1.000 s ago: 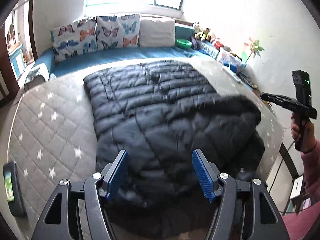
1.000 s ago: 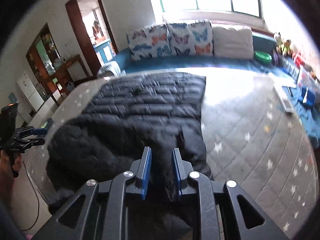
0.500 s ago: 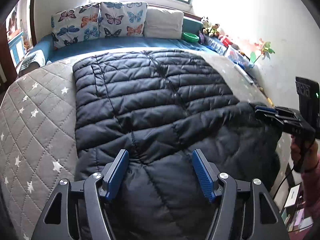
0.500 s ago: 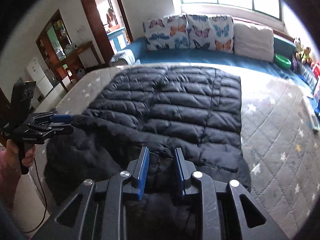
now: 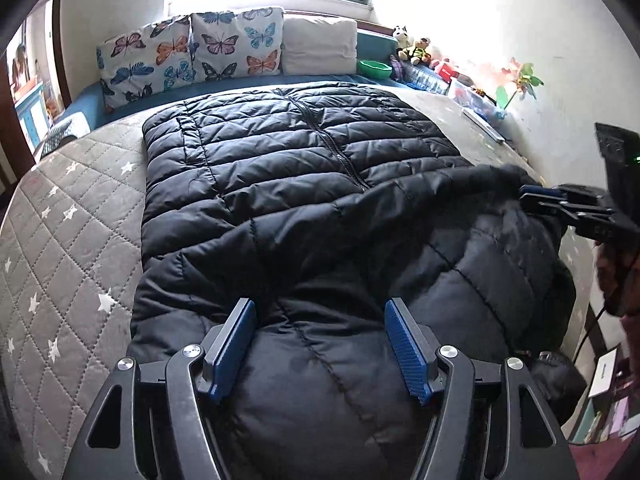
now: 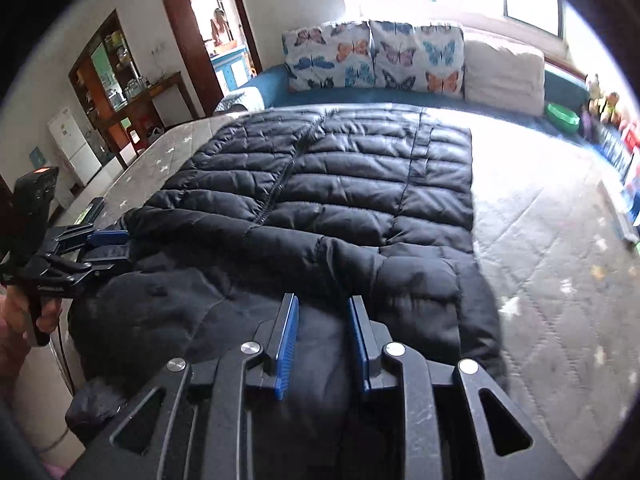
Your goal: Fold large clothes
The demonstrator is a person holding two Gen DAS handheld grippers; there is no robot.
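Note:
A large black quilted down jacket (image 5: 304, 184) lies spread on the grey star-quilted bed (image 5: 68, 240), zip up; it also shows in the right wrist view (image 6: 360, 184). Its near end is bunched and folded over. My left gripper (image 5: 320, 320) is open just above the near end, with fabric between the blue pads. My right gripper (image 6: 322, 320) is shut on a fold of the jacket's near end. In the left wrist view the right gripper (image 5: 532, 196) pinches the jacket's raised right edge. In the right wrist view the left gripper (image 6: 104, 248) sits at the jacket's left edge.
Butterfly pillows (image 5: 188, 56) and a cream pillow (image 5: 320, 44) line the bed's far side. A green bowl (image 5: 374, 68), toys and boxes (image 5: 452, 76) run along the right wall. A doorway (image 6: 208, 32) and cabinet (image 6: 116, 80) stand at left. A dark device (image 6: 90, 210) lies on the bed's left edge.
Both grippers have moved forward and lower over the jacket, the right one carrying the near end further up the jacket. The left stayed open, the right stayed shut.

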